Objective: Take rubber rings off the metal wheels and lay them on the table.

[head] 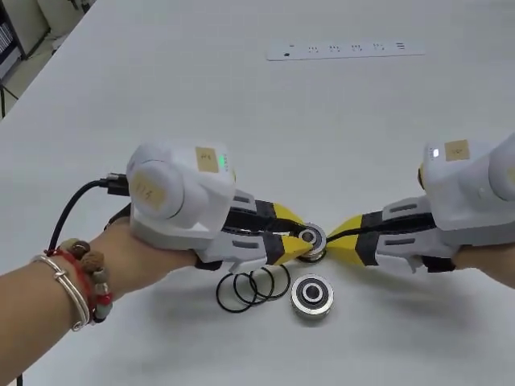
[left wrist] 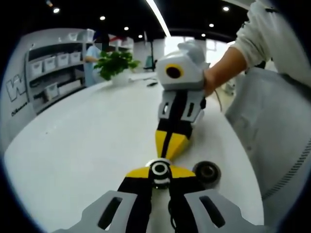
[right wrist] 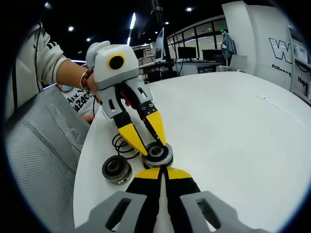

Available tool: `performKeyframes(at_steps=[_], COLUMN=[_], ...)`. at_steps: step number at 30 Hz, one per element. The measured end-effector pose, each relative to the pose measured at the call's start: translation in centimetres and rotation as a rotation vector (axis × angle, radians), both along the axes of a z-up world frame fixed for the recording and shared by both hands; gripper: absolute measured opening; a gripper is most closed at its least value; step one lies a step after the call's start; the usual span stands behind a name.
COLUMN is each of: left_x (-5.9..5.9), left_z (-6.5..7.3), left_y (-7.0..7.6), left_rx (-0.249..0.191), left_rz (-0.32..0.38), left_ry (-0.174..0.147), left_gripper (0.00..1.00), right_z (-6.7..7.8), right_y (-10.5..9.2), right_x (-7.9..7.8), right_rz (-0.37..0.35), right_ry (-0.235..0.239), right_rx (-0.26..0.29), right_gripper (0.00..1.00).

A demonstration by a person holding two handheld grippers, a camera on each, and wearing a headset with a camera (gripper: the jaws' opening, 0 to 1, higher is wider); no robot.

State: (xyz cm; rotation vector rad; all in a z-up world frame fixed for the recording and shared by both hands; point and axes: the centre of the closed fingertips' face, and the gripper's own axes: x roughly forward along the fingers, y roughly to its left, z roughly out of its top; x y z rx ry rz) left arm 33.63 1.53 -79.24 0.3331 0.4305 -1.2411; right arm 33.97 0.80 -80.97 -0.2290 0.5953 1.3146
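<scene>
We have 3 rings (head: 251, 288) laid on the table (head: 241, 121) beside 1 wheel (head: 311, 293), while our left gripper (head: 302, 241) clamps a 2nd wheel (head: 311, 238) and the right gripper (head: 334, 239) meets it with jaws together, so work likely remains

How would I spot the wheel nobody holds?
On the white table, find where the left gripper and right gripper meet. Just nearer the person lies the loose wheel, flat beside black rubber rings; the other wheel is clamped in the left gripper.
</scene>
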Motion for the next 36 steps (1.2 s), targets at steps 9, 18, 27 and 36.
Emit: performKeyframes(at_steps=[9, 18, 27, 36], left_x=[-0.1, 0.0, 0.1, 0.2], left_z=[0.0, 0.0, 0.0, -0.1], left_y=[0.0, 0.1, 0.1, 0.1], left_rx=[0.001, 0.004, 0.003, 0.006], left_rz=[0.002, 0.003, 0.008, 0.006], left_ry=[-0.009, -0.011, -0.01, -0.016], left_gripper=[0.14, 0.14, 0.14, 0.13], right_z=[0.1, 0.6, 1.2, 1.6], right_y=[-0.1, -0.4, -0.4, 0.2], right_x=[0.2, 0.4, 0.7, 0.5], right_rz=[-0.072, -0.136, -0.243, -0.26], right_ry=[0.099, 0.188, 0.356, 0.376], right_rx=[0.02, 0.061, 0.161, 0.16], right_gripper=[0.0, 0.0, 0.0, 0.0])
